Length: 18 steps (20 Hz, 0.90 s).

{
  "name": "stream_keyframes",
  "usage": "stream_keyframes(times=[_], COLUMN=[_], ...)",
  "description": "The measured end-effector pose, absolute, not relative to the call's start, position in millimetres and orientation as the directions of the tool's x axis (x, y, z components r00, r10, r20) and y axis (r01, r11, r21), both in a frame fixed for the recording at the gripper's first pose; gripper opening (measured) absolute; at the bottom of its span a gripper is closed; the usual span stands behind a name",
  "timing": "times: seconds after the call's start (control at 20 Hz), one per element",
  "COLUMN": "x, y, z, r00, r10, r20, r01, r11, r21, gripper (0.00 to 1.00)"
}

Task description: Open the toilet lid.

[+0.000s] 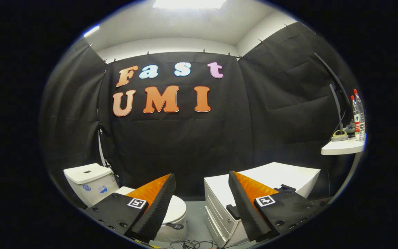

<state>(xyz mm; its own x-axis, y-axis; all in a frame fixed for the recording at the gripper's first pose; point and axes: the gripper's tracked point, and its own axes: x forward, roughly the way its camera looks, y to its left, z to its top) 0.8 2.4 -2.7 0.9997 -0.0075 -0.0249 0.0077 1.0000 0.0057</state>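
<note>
Gripper view shows one toilet [92,183], its lid [176,207] down behind the left finger, the gripper [202,188] with fingers spread on nothing (a misjudged approach could slide off the smooth lid), one white cabinet [282,176], and two bottles [358,116] on a shelf [342,147].

Glossy, seemingly ceramic toilet [92,183]; matt black cloth wall [185,145]; smooth white cabinet [275,176].
</note>
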Motion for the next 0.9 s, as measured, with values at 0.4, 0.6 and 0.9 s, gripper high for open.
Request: stream_keyframes(times=[0.4, 0.6, 0.9], x=[42.5, 60.5, 70.1], y=[67.2, 100.9, 88.6], z=[-14.1, -61.5, -165.1], r00=[1.000, 0.995, 0.974], r10=[0.008, 0.035, -0.031], r20=[-0.026, -0.094, -0.223], r01=[-0.002, -0.002, 0.139], r11=[0.977, 0.946, 0.862], r21=[0.215, 0.325, 0.487], gripper=[0.98, 0.98, 0.98])
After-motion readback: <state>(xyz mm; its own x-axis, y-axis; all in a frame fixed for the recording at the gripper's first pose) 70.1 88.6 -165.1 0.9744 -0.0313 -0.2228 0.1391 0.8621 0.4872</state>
